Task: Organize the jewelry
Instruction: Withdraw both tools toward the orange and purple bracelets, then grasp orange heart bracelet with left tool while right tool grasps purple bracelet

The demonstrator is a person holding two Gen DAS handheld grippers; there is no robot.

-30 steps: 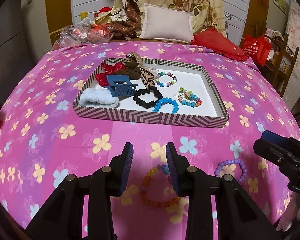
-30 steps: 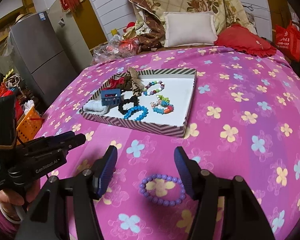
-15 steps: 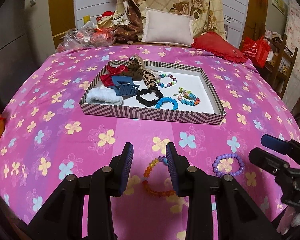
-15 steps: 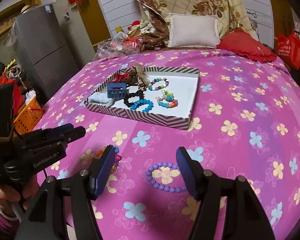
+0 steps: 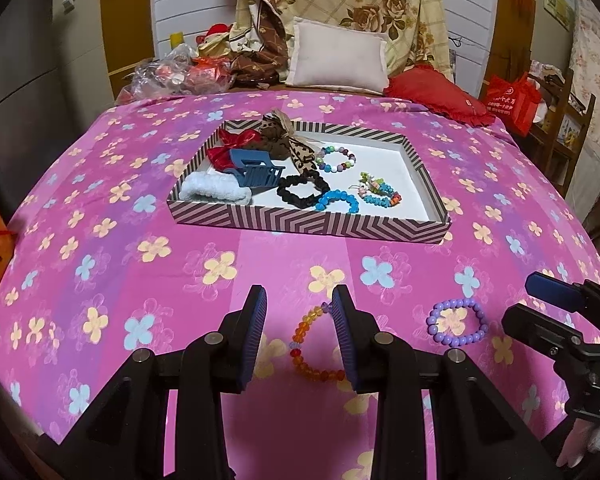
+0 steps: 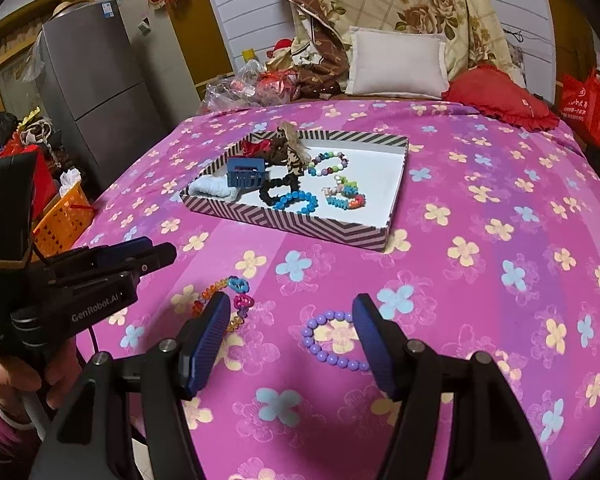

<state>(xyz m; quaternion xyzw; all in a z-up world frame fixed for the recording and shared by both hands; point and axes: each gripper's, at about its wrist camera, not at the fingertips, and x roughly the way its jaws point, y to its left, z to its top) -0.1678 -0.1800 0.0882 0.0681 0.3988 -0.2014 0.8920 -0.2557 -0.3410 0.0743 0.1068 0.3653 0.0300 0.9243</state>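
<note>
Two bracelets are laid flat on the flowered bedspread [image 5: 100, 240] short of the striped tray [image 5: 308, 224]: the orange bracelet [image 5: 312, 344], stretched lengthwise away from the camera, is framed by the part-open, empty left gripper [image 5: 300, 328], and the purple bracelet [image 6: 332, 340] by the wider right gripper [image 6: 292, 332].

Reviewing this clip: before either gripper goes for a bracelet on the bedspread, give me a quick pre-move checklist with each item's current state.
1. Left gripper free of any load: ok, jaws apart, nothing pressed between the pads.
2. Left gripper lined up on the orange bracelet: ok, the beads show between its fingers, lying flat on the bedspread.
3. Right gripper free of any load: ok, jaws wide apart.
4. Right gripper lined up on the purple bracelet: ok, though it lies close to one finger rather than centred.
5. Free space in the striped tray: ok, bare white floor on its right side.
6. Pads clear of the fabric: cannot tell.
</note>
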